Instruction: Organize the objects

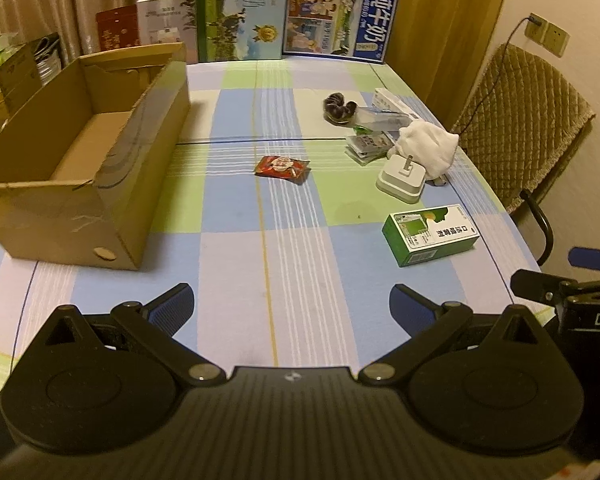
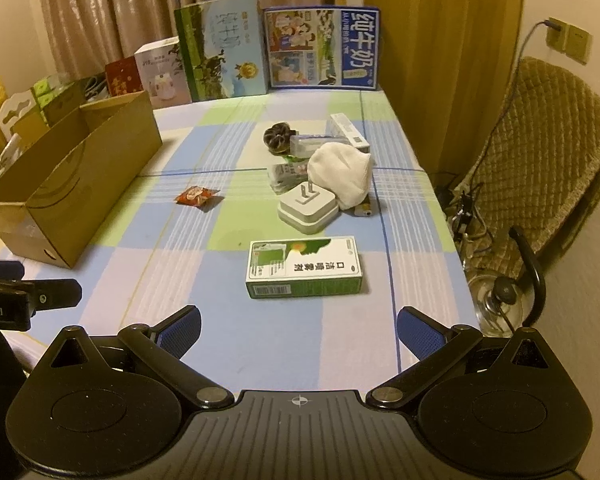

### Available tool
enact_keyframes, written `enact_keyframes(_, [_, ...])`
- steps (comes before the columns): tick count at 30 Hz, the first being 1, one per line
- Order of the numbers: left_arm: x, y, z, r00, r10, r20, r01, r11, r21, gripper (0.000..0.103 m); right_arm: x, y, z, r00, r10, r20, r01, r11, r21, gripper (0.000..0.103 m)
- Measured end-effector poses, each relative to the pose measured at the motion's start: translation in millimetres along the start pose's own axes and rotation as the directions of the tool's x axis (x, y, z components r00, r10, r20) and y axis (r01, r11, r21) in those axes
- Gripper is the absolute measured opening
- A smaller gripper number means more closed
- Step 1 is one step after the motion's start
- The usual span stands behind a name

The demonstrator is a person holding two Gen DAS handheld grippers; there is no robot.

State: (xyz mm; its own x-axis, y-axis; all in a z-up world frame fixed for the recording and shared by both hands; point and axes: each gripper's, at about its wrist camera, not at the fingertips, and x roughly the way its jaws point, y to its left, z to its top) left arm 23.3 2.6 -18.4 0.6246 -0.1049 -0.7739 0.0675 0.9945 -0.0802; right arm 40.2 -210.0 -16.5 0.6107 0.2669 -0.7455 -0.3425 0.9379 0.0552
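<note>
An open cardboard box (image 1: 100, 168) (image 2: 60, 196) stands on the left of the checked tablecloth. Loose items lie on the right: a green-and-white carton (image 1: 430, 234) (image 2: 304, 268), a white plug adapter (image 1: 402, 178) (image 2: 308, 206), a white cloth (image 1: 430, 144) (image 2: 342, 172), a red snack packet (image 1: 282, 168) (image 2: 198, 196), a dark scrunchie (image 1: 340, 106) (image 2: 278, 136) and small packets. My left gripper (image 1: 292, 304) hovers open over the near table edge. My right gripper (image 2: 298, 330) hovers open just short of the carton.
Tall milk cartons (image 1: 336, 20) (image 2: 320, 48) and other boxes line the far edge in front of curtains. A quilted chair (image 1: 520, 120) (image 2: 540, 152) stands right of the table, with a kettle (image 2: 500, 300) on the floor. The table (image 1: 240, 248) is bare between box and items.
</note>
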Motion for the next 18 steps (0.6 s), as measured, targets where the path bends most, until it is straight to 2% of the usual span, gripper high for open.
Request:
enact_keyframes(4, [15, 2, 7, 1.0, -0.011, -0.016, 0.011, 0.999, 0.031, 0.102, 16, 5, 13, 0.997, 0.072, -0.021, -0.074, 0.986, -0.15, 0.101])
enact_keyframes(7, [29, 4, 14, 1.0, -0.007, -0.029, 0.009, 0.998, 0.067, 0.102, 32, 12, 21, 0.994, 0.107, -0.021, -0.108, 0.942, -0.319, 0.101])
enact_keyframes(10, [42, 6, 18, 1.0, -0.005, -0.026, 0.008, 0.993, 0.115, 0.102, 60, 17, 24, 0.99, 0.122, -0.07, -0.14, 0.845, -0.516, 0.101])
enact_keyframes(12, [52, 8, 22, 1.0, -0.007, -0.029, 0.011, 0.991, 0.137, 0.102, 80, 15, 24, 0.988, 0.116, -0.105, -0.156, 0.785, -0.6, 0.101])
enact_keyframes(18, [80, 13, 32, 0.998, -0.038, -0.041, 0.045, 0.981, 0.188, 0.102, 136, 0, 23, 0.965, 0.116, -0.236, -0.251, 0.673, -0.696, 0.1])
